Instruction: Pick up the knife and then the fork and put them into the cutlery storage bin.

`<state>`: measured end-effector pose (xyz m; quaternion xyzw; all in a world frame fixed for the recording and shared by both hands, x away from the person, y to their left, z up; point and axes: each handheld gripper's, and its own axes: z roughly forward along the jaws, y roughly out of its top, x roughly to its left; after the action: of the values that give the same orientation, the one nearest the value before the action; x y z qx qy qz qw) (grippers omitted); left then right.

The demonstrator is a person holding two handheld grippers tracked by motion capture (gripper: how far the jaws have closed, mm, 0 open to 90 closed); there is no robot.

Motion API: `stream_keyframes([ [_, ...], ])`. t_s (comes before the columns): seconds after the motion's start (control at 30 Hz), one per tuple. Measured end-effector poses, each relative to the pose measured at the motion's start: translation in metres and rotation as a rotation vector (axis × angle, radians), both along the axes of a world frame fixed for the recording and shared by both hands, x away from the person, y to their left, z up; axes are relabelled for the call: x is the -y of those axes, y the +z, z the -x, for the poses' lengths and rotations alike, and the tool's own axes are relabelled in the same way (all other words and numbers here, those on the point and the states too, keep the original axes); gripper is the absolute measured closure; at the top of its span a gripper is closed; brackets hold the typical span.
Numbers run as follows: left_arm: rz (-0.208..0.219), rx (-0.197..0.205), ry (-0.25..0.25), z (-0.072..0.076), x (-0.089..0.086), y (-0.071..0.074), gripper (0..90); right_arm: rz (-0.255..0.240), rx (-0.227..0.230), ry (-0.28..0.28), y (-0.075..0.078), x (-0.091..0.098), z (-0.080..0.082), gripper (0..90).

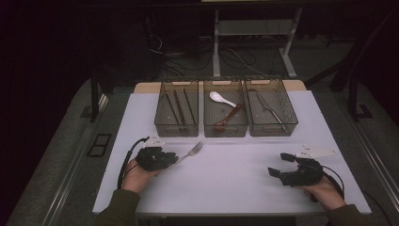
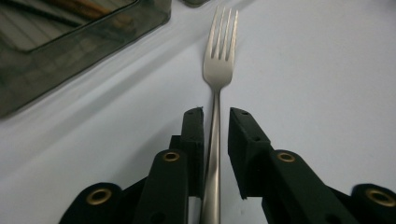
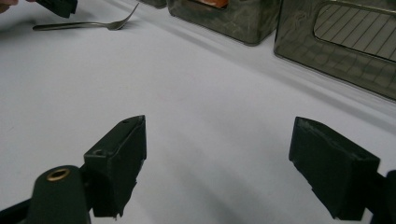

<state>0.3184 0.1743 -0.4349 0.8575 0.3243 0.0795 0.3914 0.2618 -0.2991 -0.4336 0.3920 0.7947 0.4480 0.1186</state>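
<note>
From the high view, the fork (image 1: 187, 154) lies on the table (image 1: 235, 188) near its left edge, tines toward the three bins (image 1: 226, 113) along the far edge. The left gripper (image 1: 175, 159) sits over its handle.

In the left gripper view the handle runs between the jaws, touching one pad with a gap at the other — a released grip, not a clench. Lifting now would likely let the fork slip out or swing.

In the right gripper view, the right gripper (image 3: 217, 163) is spread wide over bare table near the front right corner, grasping nothing.
</note>
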Motion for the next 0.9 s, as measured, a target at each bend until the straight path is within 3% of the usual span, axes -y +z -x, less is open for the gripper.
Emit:
stream_keyframes([
  [0.13, -0.020, 0.021, -0.020, -0.003, 0.007, -0.003, 73.7, 0.000, 0.000, 0.003, 0.000, 0.000, 0.000, 18.8],
  [0.5, -0.030, 0.015, -0.033, -0.011, 0.011, -0.012, 75.1, 0.001, -0.004, 0.008, 0.000, 0.000, 0.000, 18.8],
  [0.63, -0.028, 0.002, -0.042, -0.012, 0.013, -0.014, 77.5, 0.002, -0.004, 0.008, 0.000, -0.001, 0.000, 18.8],
  [0.9, -0.057, 0.021, -0.067, -0.012, 0.014, -0.014, 83.7, 0.003, -0.005, 0.008, 0.000, -0.001, 0.000, 18.8],
])
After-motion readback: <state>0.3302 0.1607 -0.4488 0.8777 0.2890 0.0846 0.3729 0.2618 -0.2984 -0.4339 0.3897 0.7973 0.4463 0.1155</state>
